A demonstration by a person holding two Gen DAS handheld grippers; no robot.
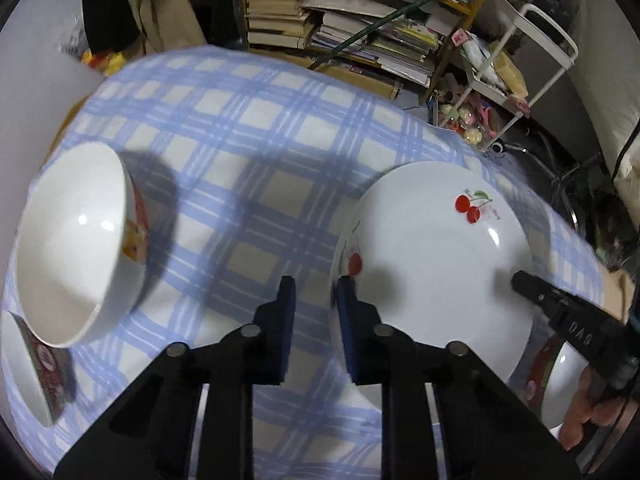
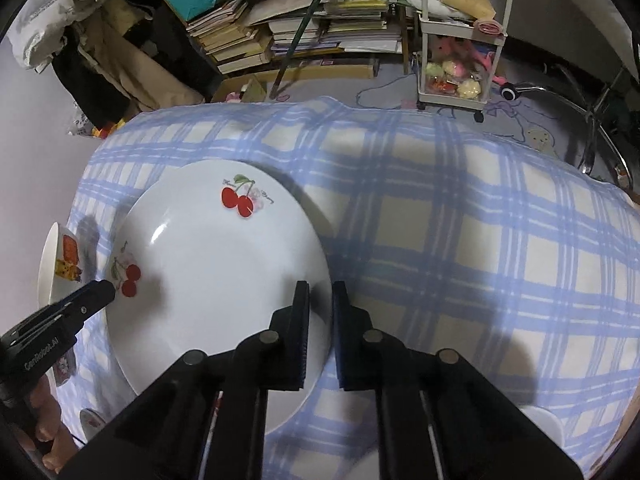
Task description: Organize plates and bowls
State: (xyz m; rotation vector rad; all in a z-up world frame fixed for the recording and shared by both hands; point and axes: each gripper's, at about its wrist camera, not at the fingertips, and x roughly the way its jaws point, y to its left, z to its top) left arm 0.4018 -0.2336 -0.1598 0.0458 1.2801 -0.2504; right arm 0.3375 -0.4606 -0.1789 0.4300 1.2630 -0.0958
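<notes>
A white plate with red cherries (image 1: 432, 264) is held between both grippers above the blue checked cloth (image 1: 240, 152). My left gripper (image 1: 314, 300) is shut on the plate's left rim. My right gripper (image 2: 320, 304) is shut on the plate's (image 2: 216, 272) right rim. A white bowl with a red and yellow pattern (image 1: 76, 240) stands tilted at the left. It also shows in the right wrist view (image 2: 60, 268). Another bowl with a red band (image 1: 32, 376) sits at the lower left edge.
A further red-rimmed dish (image 1: 556, 384) lies under the plate's right side. Shelves of books (image 1: 340, 20) and a white trolley (image 2: 456, 60) stand beyond the table's far edge. The cloth to the right (image 2: 480, 240) is bare.
</notes>
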